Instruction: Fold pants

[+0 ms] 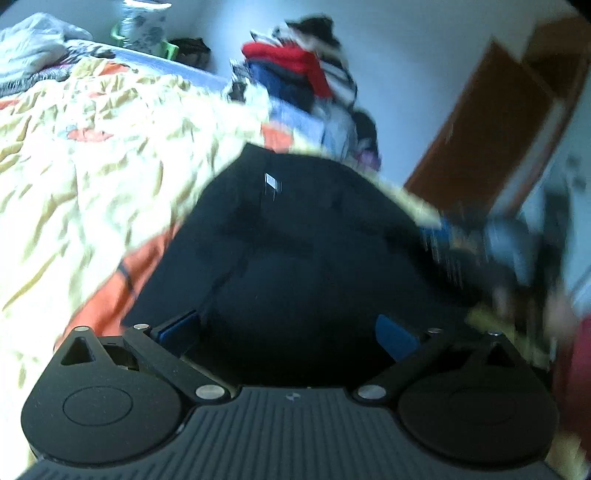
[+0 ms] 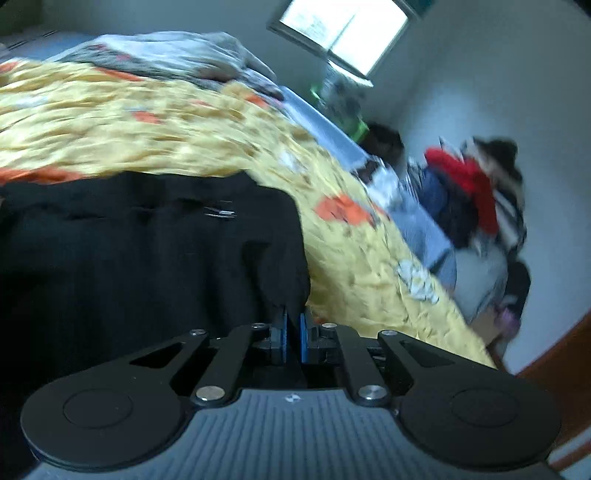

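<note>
Black pants [image 1: 295,229] lie spread on a yellow and orange bedspread [image 1: 92,155]. A small white label shows near their far end. My left gripper [image 1: 288,332] is open, its blue pads wide apart just above the near part of the pants, holding nothing. In the right wrist view the pants [image 2: 147,251] fill the left side. My right gripper [image 2: 292,332] is shut on the pants' right edge, with black cloth pinched between the blue pads. Both views are blurred.
A heap of clothes, red, blue and striped [image 1: 303,70], stands against the wall beyond the bed; it also shows in the right wrist view [image 2: 469,192]. Grey bedding [image 2: 177,55] lies at the bed's far end. A brown door [image 1: 491,129] is to the right. A window [image 2: 343,29] is above.
</note>
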A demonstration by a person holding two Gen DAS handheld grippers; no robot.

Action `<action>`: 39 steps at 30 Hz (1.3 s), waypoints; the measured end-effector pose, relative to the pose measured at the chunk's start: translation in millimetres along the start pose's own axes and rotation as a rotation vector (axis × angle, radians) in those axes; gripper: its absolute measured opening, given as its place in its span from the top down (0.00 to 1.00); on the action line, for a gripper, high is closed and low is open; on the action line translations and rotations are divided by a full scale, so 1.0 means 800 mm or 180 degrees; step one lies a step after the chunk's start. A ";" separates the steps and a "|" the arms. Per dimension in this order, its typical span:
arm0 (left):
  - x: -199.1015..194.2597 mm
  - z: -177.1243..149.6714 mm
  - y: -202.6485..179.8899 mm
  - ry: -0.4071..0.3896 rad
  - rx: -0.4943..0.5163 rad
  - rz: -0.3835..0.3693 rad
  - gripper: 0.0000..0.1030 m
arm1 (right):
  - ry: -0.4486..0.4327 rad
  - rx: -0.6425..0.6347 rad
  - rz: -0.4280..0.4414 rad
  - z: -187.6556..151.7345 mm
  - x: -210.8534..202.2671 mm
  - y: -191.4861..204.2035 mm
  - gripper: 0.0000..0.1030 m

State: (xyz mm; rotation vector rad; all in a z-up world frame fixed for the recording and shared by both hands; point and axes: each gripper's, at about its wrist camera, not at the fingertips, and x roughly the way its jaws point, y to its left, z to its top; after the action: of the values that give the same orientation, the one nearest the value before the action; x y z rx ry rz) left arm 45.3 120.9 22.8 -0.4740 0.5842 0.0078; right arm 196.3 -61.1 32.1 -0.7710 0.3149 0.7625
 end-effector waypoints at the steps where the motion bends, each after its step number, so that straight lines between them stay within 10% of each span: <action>1: 0.002 0.010 0.001 -0.0007 -0.0031 -0.0030 0.01 | -0.0033 -0.0034 0.0009 -0.001 -0.016 0.011 0.95; 8: 0.051 0.081 0.003 0.0175 -0.0597 -0.0690 0.01 | -0.0046 -0.0464 0.0029 -0.014 -0.064 0.083 0.95; 16: 0.157 0.120 0.027 0.0553 -0.1295 -0.0419 0.05 | -0.0101 -0.0333 0.0020 -0.022 -0.066 0.095 0.95; 18: 0.171 0.122 0.044 0.0544 -0.1613 -0.0414 0.20 | -0.0099 -0.0313 0.0021 -0.023 -0.066 0.095 0.95; 21: 0.183 0.129 0.050 0.0592 -0.1752 -0.0577 0.75 | -0.0080 -0.0293 0.0029 -0.025 -0.066 0.098 0.95; 24: 0.168 0.122 0.044 0.0522 -0.1637 -0.0563 0.94 | -0.0088 -0.0215 0.0059 -0.026 -0.075 0.101 0.95; 39: 0.025 0.022 0.057 0.0548 -0.0903 -0.0379 0.94 | 0.0010 0.0347 0.0530 -0.047 -0.158 0.158 0.95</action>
State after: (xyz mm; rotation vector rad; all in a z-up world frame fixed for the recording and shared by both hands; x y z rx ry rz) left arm 64.9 166.4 5.7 -0.7900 0.7270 -0.0647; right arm 18.1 -91.9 6.9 -0.6486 0.4239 0.8931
